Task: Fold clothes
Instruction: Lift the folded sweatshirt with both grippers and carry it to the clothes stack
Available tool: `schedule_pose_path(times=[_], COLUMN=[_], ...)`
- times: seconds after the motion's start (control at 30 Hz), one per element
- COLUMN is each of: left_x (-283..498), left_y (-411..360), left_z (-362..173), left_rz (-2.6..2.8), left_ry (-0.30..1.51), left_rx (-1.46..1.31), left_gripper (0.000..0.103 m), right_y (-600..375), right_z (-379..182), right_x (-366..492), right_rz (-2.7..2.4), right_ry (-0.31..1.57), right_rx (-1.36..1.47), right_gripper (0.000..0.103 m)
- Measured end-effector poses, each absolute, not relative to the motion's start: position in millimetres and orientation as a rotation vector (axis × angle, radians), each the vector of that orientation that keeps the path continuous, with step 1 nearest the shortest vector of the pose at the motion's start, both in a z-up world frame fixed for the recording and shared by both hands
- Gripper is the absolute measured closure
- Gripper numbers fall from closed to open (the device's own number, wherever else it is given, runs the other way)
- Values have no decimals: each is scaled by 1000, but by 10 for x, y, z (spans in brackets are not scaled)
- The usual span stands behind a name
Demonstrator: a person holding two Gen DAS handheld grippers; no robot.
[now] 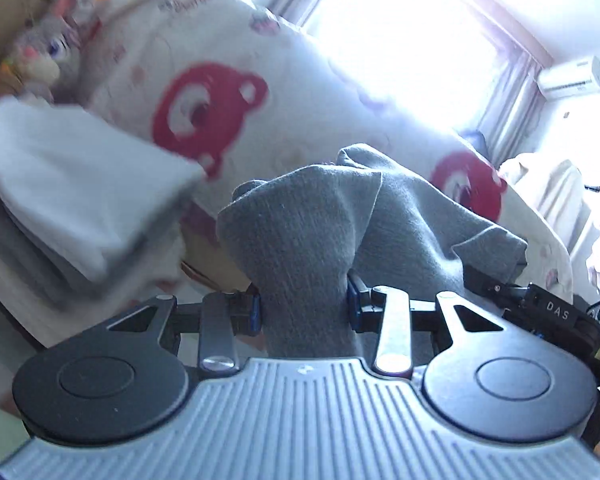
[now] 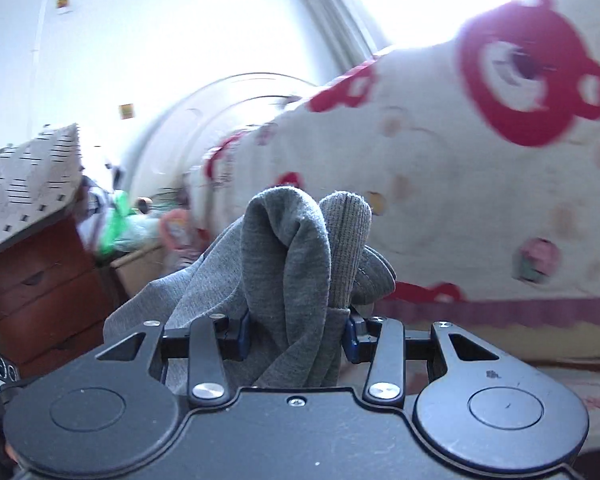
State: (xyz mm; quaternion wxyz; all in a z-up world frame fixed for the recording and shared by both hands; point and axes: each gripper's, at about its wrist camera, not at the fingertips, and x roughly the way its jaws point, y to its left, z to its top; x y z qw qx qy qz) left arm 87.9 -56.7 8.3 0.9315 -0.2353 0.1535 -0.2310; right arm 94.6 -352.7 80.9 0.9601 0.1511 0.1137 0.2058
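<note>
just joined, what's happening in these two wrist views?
A person is folding laundry with two handheld grippers. The left gripper and the right gripper are each clamped on a bunch of a grey garment, which is lifted in front of a bear-print quilt. A stack of folded light clothes sits at left in the left wrist view. No fold is visible yet.

You face a blown-out bright window (image 1: 400, 32) with curtains (image 1: 512, 92), an air conditioner (image 1: 572, 76) on the white wall (image 2: 160, 20), and a red-brown wooden dresser (image 2: 40, 292) at left.
</note>
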Motion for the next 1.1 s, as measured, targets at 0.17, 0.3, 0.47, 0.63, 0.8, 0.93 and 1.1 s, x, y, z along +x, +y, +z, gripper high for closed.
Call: schedule_pose_path(times=[0.17, 0.3, 0.47, 0.63, 0.8, 0.93, 1.1], left_x=[1100, 1515, 2339, 2899, 2975, 2989, 3079], left_y=[139, 514, 936, 1033, 1124, 1053, 988], left_z=[488, 806, 617, 41, -130, 45, 28], left_rz=[-368, -304, -212, -135, -132, -161, -171], left_ry=[281, 297, 355, 487, 503, 485, 506], left_rx=[-473, -449, -536, -585, -678, -644, -588], left_gripper=[66, 66, 66, 66, 65, 66, 58], right_y=[-2941, -2468, -1977, -1699, -1792, -1884, -2046], right_z=[1133, 1379, 1224, 659, 595, 642, 551], right_x=[1538, 2205, 3264, 3974, 4074, 4138, 4435], right_rz=[544, 625, 687, 619, 683, 659, 508], right_ry=[260, 338, 459, 606, 597, 621, 850], right_rx=[317, 315, 339, 308, 398, 504, 677], right_gripper=[56, 56, 56, 60, 60, 61, 47])
